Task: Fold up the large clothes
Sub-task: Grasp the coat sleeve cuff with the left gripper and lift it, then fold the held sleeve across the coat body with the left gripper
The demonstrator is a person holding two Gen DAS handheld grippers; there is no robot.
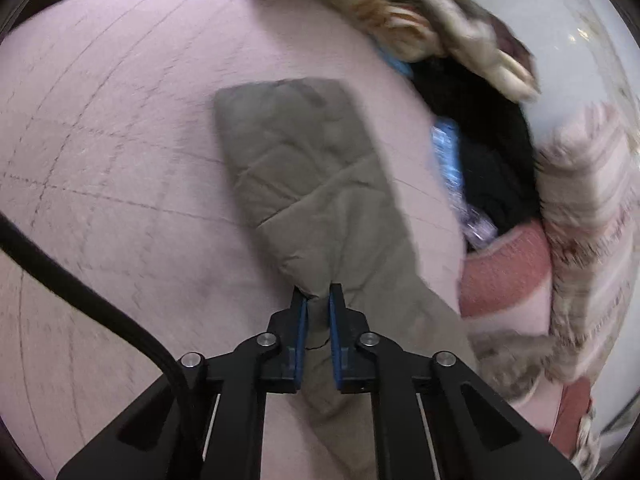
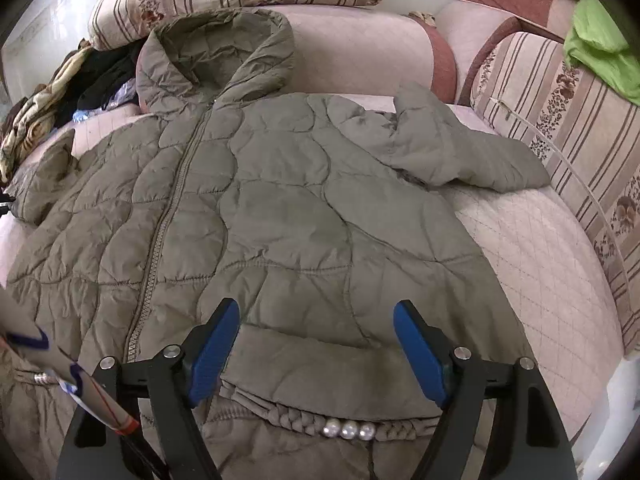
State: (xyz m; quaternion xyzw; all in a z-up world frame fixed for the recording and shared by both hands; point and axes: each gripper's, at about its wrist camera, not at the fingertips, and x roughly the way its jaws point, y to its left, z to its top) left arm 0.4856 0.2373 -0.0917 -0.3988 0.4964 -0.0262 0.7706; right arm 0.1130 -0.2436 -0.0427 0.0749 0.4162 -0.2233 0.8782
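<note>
A: One pink quilted sofa seat (image 2: 532, 240) carries everything. Confirm the largest garment on it.

B: Confirmed. The olive-green quilted hooded jacket (image 2: 256, 208) lies spread flat, front up, zipper closed. Its hood (image 2: 218, 56) rests against the pink backrest (image 2: 360, 48). One sleeve (image 2: 460, 152) lies bent out to the side on the seat, near the striped floral cushion (image 2: 560, 120).

A: Status of the other sleeve?

B: In the left wrist view, the olive-green sleeve (image 1: 320, 184) hangs stretched above the pink quilted surface (image 1: 120, 160). The frame is motion-blurred.

A: State of the left tool (image 1: 318, 296)?

B: Its blue pads (image 1: 334, 320) are drawn close together, pinching a fold of the sleeve fabric between them.

A: State of the right tool (image 2: 316, 316)?

B: Spread wide above the lower front panel of the jacket. Nothing lies between its blue fingers (image 2: 420, 356). Contact with the fabric cannot be determined.

A: Smaller items?

B: A heap of mixed clothes (image 2: 48, 108), tan and black, lies beside the hood. A lime-green cloth (image 2: 600, 52) lies on the sofa arm. A braided trim with three white pearl beads (image 2: 349, 431) runs across the jacket just ahead of the right tool.
</note>
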